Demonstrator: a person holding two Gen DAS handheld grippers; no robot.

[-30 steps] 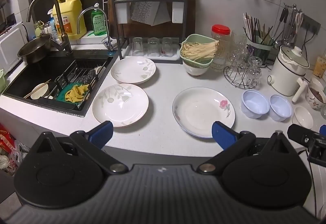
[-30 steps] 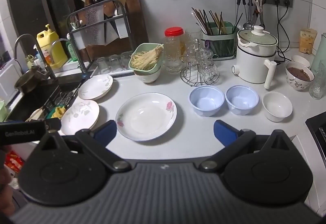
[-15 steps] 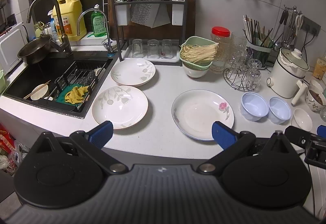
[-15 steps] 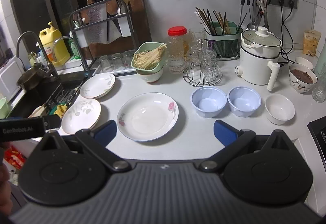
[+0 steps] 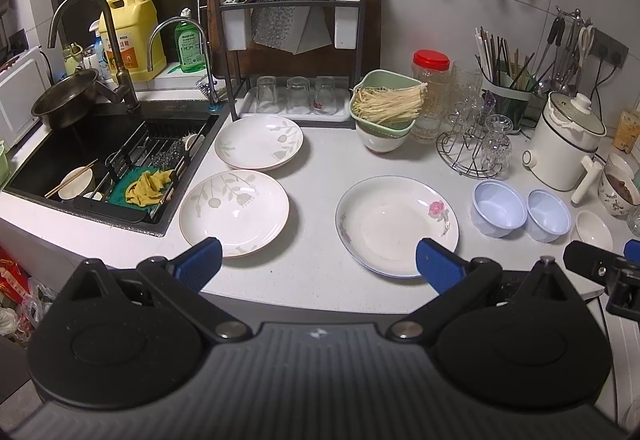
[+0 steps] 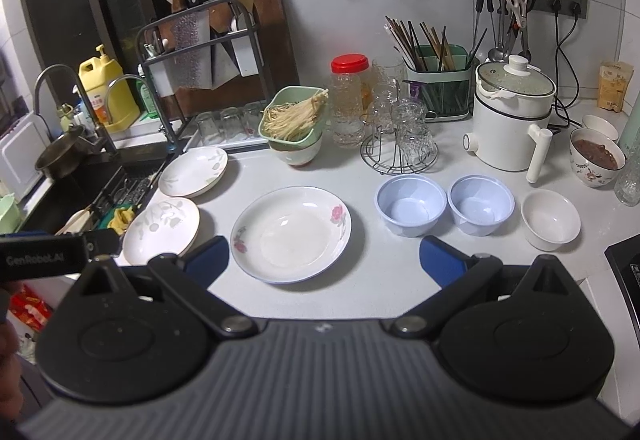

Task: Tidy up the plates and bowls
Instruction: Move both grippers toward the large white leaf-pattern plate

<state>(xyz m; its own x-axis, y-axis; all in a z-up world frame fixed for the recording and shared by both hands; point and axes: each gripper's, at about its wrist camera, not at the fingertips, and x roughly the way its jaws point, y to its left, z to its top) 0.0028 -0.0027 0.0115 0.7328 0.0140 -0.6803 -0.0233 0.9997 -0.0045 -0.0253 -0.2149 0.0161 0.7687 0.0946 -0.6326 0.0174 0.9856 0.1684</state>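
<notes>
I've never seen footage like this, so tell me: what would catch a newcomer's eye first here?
Probably the large rose-patterned plate in the middle of the counter, with two leaf-patterned plates beside the sink. Right of it sit two pale blue bowls and a small white bowl. Low in each view, blue-tipped open grippers, left and right, hold nothing.

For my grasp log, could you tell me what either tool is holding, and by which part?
Nothing is held: the left tool and the right tool are both open and empty above the counter.
</notes>
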